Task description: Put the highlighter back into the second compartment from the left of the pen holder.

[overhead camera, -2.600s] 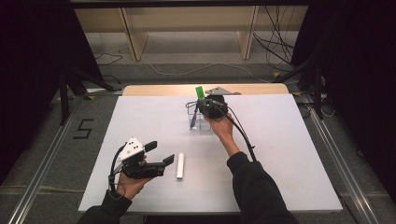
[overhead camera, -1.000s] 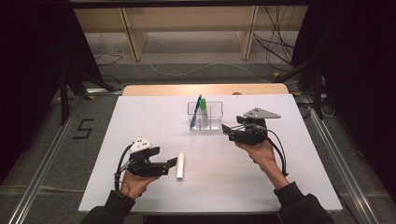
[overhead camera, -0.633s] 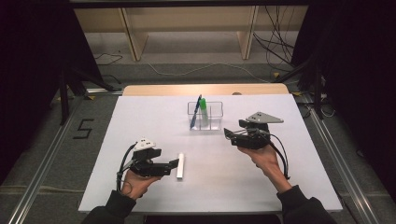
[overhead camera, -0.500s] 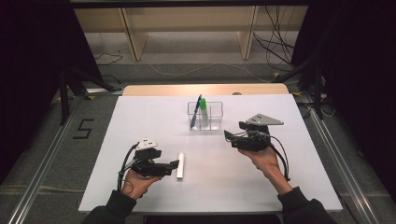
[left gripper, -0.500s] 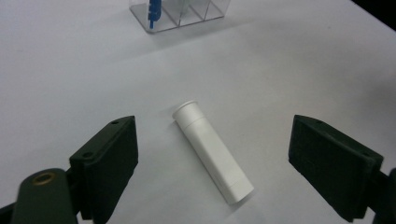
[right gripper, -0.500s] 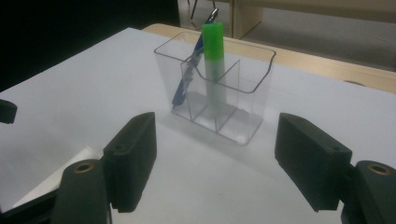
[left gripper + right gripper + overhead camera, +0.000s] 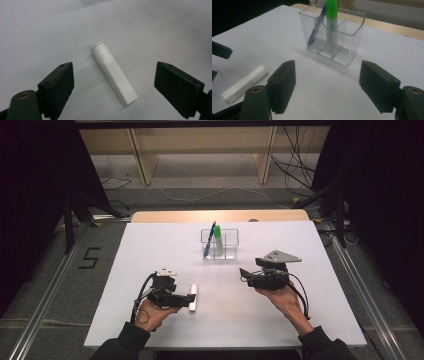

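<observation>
A white tube (image 7: 193, 297) (image 7: 114, 75) (image 7: 245, 83) lies flat on the white table (image 7: 310, 320). My left gripper (image 7: 191, 298) (image 7: 114, 91) is open with its jaws on either side of the tube, not touching it. A clear divided holder (image 7: 220, 244) (image 7: 333, 35) stands at mid table, holding a blue pen (image 7: 209, 240) (image 7: 313, 35) and a green-capped marker (image 7: 217, 238) (image 7: 331, 20). My right gripper (image 7: 244, 274) (image 7: 327, 82) is open and empty, in front and to the right of the holder, pointing toward it.
A wooden strip (image 7: 220, 215) borders the table's far edge. Metal rails (image 7: 45, 295) run along both sides on the floor, which bears a "5" mark (image 7: 89, 257). Cables (image 7: 300, 170) lie on the floor at the back right.
My right gripper came away from the holder, leaving the green marker in it, and settled at the right. My left gripper slid right until its open jaws straddle the white tube.
</observation>
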`<state>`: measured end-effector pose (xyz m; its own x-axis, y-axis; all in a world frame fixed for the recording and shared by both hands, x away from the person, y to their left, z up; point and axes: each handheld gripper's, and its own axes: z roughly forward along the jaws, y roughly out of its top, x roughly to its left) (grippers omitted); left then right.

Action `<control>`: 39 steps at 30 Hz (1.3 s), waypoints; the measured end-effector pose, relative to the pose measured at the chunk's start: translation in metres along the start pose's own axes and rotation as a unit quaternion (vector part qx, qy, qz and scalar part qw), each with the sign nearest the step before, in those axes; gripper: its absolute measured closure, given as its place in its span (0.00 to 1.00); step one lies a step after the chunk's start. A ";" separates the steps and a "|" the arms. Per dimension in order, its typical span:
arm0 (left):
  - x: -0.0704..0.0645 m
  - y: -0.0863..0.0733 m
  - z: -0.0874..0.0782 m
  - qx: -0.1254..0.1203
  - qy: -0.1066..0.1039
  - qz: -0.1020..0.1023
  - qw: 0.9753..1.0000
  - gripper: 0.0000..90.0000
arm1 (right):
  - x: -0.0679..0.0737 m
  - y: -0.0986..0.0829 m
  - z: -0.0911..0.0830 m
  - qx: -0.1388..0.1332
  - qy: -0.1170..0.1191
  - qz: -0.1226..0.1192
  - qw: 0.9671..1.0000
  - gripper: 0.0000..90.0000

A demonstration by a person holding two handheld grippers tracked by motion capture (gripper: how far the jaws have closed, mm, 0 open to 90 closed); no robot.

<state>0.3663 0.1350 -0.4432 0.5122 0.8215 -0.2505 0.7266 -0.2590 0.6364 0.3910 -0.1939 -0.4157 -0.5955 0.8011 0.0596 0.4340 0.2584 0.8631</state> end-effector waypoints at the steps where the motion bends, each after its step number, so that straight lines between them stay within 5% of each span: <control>1: 0.000 0.001 0.001 0.005 0.000 0.003 1.000 0.17 | 0.000 -0.001 -0.001 -0.002 0.000 0.000 1.000 0.34; 11: -0.004 0.007 0.008 0.046 0.015 0.003 0.999 0.18 | -0.002 -0.006 -0.006 0.000 -0.002 0.000 1.000 0.34; 22: -0.014 0.010 0.017 0.084 0.004 0.018 0.996 0.18 | -0.001 -0.010 -0.011 0.002 -0.002 0.000 1.000 0.34; 39: -0.017 0.011 0.026 0.113 0.008 0.025 0.993 0.18 | 0.005 -0.017 -0.016 0.000 0.014 0.004 1.000 0.31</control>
<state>0.3780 0.1050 -0.4509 0.5437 0.8126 -0.2098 0.7858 -0.4051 0.4674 0.3701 -0.2031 -0.4217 -0.6106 0.7879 0.0801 0.4388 0.2524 0.8624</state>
